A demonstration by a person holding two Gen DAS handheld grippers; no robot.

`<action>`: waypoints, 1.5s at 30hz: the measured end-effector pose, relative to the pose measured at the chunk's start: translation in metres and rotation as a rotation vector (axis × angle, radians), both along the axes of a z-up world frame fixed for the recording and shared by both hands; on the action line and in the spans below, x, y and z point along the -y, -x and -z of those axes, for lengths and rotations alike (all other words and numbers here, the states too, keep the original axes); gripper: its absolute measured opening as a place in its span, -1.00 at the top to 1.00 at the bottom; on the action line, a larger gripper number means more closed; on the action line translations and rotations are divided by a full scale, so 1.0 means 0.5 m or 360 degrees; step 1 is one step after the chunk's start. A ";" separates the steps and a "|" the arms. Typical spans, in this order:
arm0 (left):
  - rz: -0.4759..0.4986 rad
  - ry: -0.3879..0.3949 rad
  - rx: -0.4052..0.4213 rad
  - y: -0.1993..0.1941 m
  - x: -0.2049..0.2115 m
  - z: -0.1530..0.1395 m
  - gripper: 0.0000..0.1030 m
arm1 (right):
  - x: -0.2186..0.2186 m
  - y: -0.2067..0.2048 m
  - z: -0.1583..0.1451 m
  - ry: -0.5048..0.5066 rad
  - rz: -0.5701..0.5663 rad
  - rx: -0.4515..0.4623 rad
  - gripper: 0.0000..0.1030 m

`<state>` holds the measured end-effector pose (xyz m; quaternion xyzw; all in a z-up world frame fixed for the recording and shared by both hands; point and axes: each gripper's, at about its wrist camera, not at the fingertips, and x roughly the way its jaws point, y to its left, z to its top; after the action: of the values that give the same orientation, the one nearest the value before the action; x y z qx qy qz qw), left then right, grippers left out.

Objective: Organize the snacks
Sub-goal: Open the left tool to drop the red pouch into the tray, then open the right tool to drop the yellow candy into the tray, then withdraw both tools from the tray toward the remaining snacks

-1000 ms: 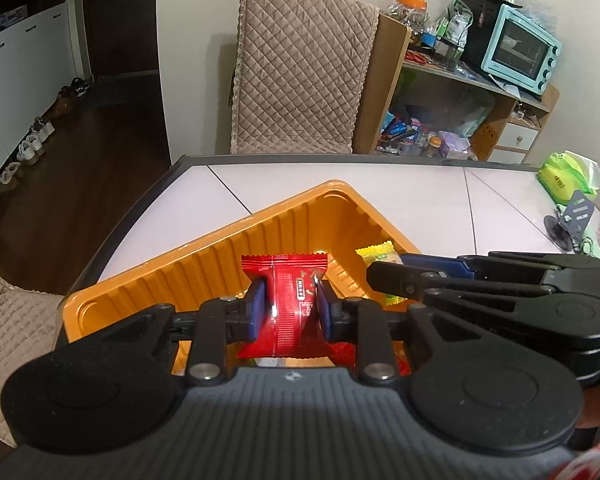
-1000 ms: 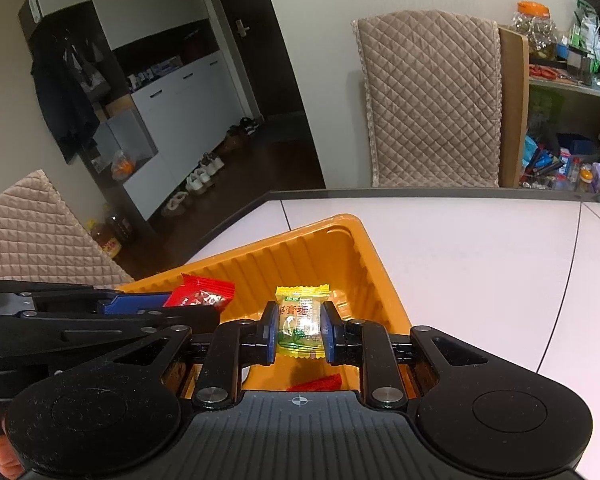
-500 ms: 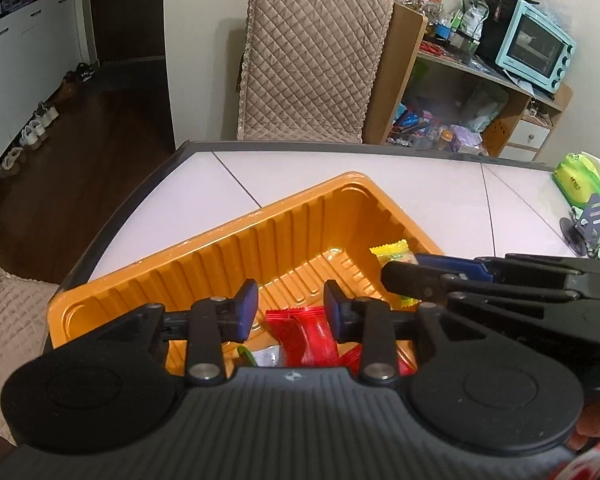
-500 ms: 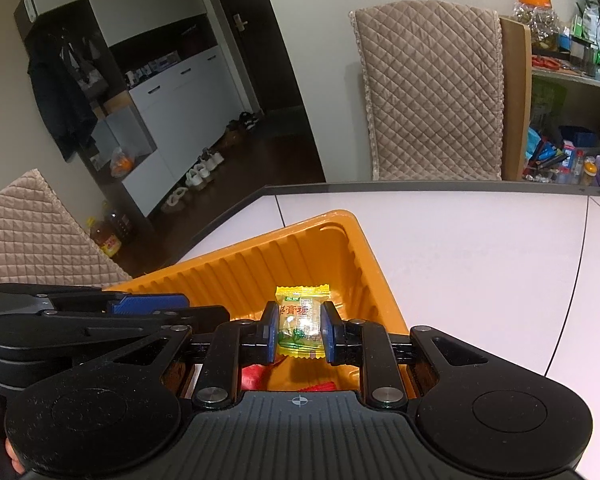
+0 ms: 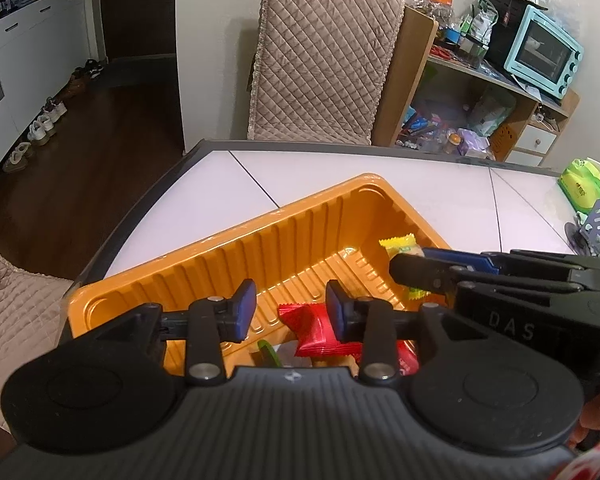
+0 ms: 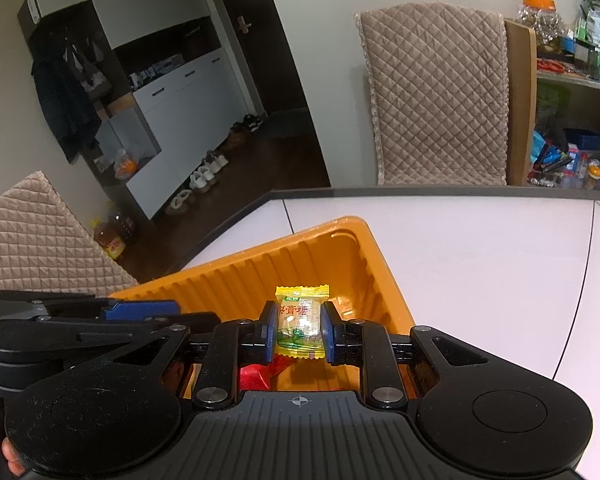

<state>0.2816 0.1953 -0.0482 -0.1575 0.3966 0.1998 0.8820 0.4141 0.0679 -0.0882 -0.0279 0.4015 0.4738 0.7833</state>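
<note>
An orange ribbed tray (image 5: 260, 248) sits on the white table, also in the right wrist view (image 6: 340, 240). My left gripper (image 5: 291, 310) is open and empty above the tray. A red snack packet (image 5: 320, 334) lies in the tray below it, beside other wrappers. My right gripper (image 6: 298, 330) is shut on a yellow-green candy packet (image 6: 300, 326) and holds it over the tray. That packet (image 5: 400, 246) also shows in the left wrist view, at the tip of the right gripper.
The white table (image 5: 440, 196) has a dark edge at left and back. A quilted chair (image 5: 320, 68) stands behind it, another chair (image 6: 32, 240) at left. A green bag (image 5: 584, 182) and a small stand (image 5: 592, 228) are at the right.
My left gripper opened and let go of the red packet, which dropped into the tray. My right gripper still holds the yellow-green packet over the tray.
</note>
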 end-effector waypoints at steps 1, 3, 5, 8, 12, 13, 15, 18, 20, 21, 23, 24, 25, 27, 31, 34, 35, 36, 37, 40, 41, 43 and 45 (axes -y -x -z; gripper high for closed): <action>-0.0002 0.0001 0.0004 0.004 0.000 -0.002 0.30 | 0.000 0.001 -0.001 -0.0010 0.0002 0.0000 0.56; -0.0006 0.0001 0.0009 0.012 -0.001 -0.007 0.20 | -0.001 0.001 -0.003 -0.0036 0.0015 -0.0014 0.55; -0.0019 -0.0001 0.0018 0.023 -0.001 -0.012 0.08 | 0.002 0.001 -0.007 -0.0070 0.0033 -0.0026 0.46; -0.0032 0.0006 0.0026 0.041 -0.001 -0.019 0.04 | 0.009 0.009 -0.018 -0.0110 0.0053 0.0010 -0.11; -0.0043 0.0001 0.0013 0.068 0.003 -0.027 -0.15 | 0.024 0.023 -0.031 -0.0107 0.0048 0.0041 -0.17; -0.0049 0.0001 0.0014 0.077 0.005 -0.030 -0.19 | 0.031 0.027 -0.033 -0.0103 0.0051 0.0037 -0.17; -0.0059 0.0003 0.0020 0.094 0.007 -0.035 -0.24 | 0.047 0.036 -0.037 -0.0105 0.0057 0.0021 -0.19; -0.0084 0.0017 0.0023 0.121 0.010 -0.043 -0.29 | 0.071 0.049 -0.044 -0.0100 0.0080 0.0005 -0.24; -0.0095 0.0037 0.0029 0.139 0.014 -0.049 -0.29 | 0.088 0.059 -0.051 -0.0106 0.0101 0.0001 -0.33; -0.0099 0.0045 0.0030 0.149 0.017 -0.052 -0.29 | 0.097 0.064 -0.055 -0.0112 0.0113 -0.0001 -0.40; -0.0099 0.0053 0.0035 0.164 0.024 -0.059 -0.30 | 0.116 0.076 -0.065 -0.0128 0.0133 -0.0010 -0.47; -0.0097 0.0058 0.0035 0.173 0.028 -0.062 -0.30 | 0.126 0.082 -0.070 -0.0141 0.0145 -0.0014 -0.51; -0.0099 0.0063 0.0037 0.183 0.032 -0.067 -0.30 | 0.136 0.088 -0.075 -0.0151 0.0160 -0.0019 -0.53; -0.0096 0.0066 0.0044 0.201 0.041 -0.075 -0.32 | 0.154 0.099 -0.085 -0.0160 0.0184 -0.0029 -0.56; -0.0079 0.0065 0.0063 0.235 0.063 -0.093 -0.37 | 0.192 0.127 -0.104 -0.0171 0.0228 -0.0050 -0.61; -0.0064 0.0056 0.0067 0.260 0.081 -0.104 -0.37 | 0.220 0.151 -0.116 -0.0170 0.0253 -0.0064 -0.64; -0.0057 0.0061 0.0069 0.268 0.088 -0.107 -0.37 | 0.230 0.158 -0.121 -0.0169 0.0262 -0.0068 -0.65; -0.0048 0.0067 0.0071 0.275 0.095 -0.109 -0.37 | 0.240 0.167 -0.123 -0.0166 0.0271 -0.0073 -0.66; -0.0040 0.0069 0.0070 0.283 0.103 -0.111 -0.37 | 0.249 0.175 -0.126 -0.0161 0.0280 -0.0076 -0.67; -0.0012 0.0076 0.0068 0.304 0.128 -0.117 -0.37 | 0.274 0.202 -0.132 -0.0136 0.0299 -0.0082 -0.68; -0.0002 0.0081 0.0066 0.311 0.136 -0.117 -0.37 | 0.284 0.212 -0.133 -0.0127 0.0310 -0.0082 -0.68; 0.0019 0.0082 0.0060 0.324 0.153 -0.118 -0.38 | 0.301 0.231 -0.135 -0.0110 0.0324 -0.0086 -0.68; 0.0035 0.0083 0.0048 0.338 0.169 -0.116 -0.38 | 0.318 0.252 -0.133 -0.0092 0.0334 -0.0093 -0.68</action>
<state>0.1128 0.1108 0.0097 -0.1790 0.3900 0.1773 0.8857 0.2883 -0.0910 -0.0218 0.0508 0.4109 0.4011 0.8171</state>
